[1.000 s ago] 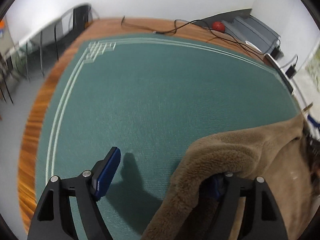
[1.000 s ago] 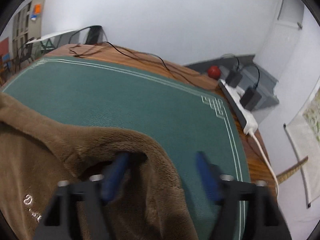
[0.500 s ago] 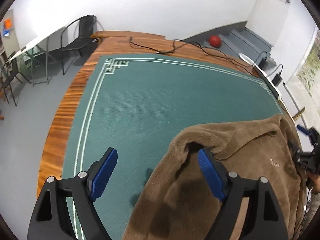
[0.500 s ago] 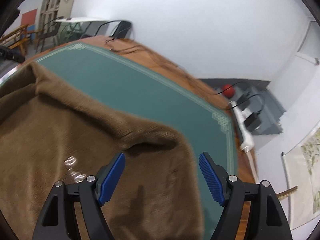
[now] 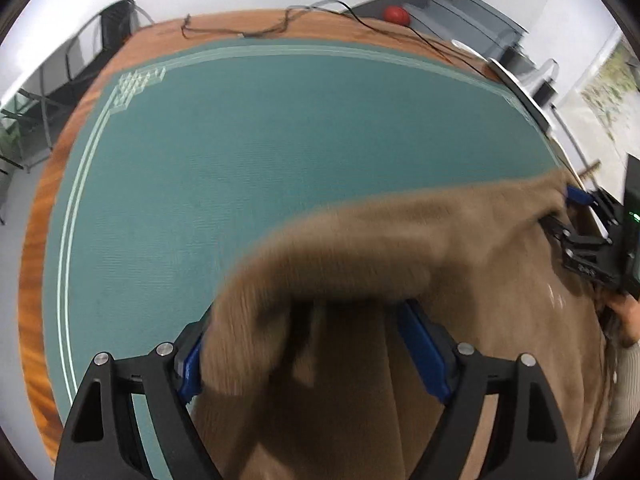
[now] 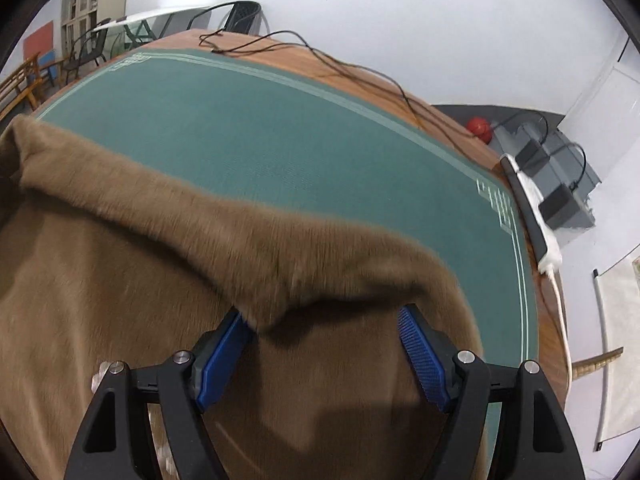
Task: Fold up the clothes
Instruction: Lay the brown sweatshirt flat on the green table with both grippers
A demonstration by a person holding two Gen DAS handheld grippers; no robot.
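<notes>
A brown fleece garment (image 5: 420, 248) lies on the green table mat (image 5: 280, 140), its thick rolled edge running across both views. My left gripper (image 5: 308, 354) is open, and the garment's left corner bulges up between its blue pads (image 5: 420, 348), blurred by motion. In the right wrist view the same garment (image 6: 120, 280) fills the lower left. My right gripper (image 6: 322, 356) is open too, with the rolled edge just ahead of its pads (image 6: 420, 356) and touching the left one. The right gripper (image 5: 580, 236) also shows at the garment's far corner in the left wrist view.
The mat covers a wooden table (image 6: 400, 80) with black cables (image 6: 320, 56) along its far edge. A white power strip (image 6: 536, 200) with black adapters lies at the right edge. A red ball (image 6: 480, 128) and chairs (image 6: 84, 48) stand beyond the table. A person's hand (image 5: 628, 312) holds the right gripper.
Both grippers stayed open. After pulling back half a second ago, they have come down and forward to the garment's rolled edge, which now bulges between the left pads.
</notes>
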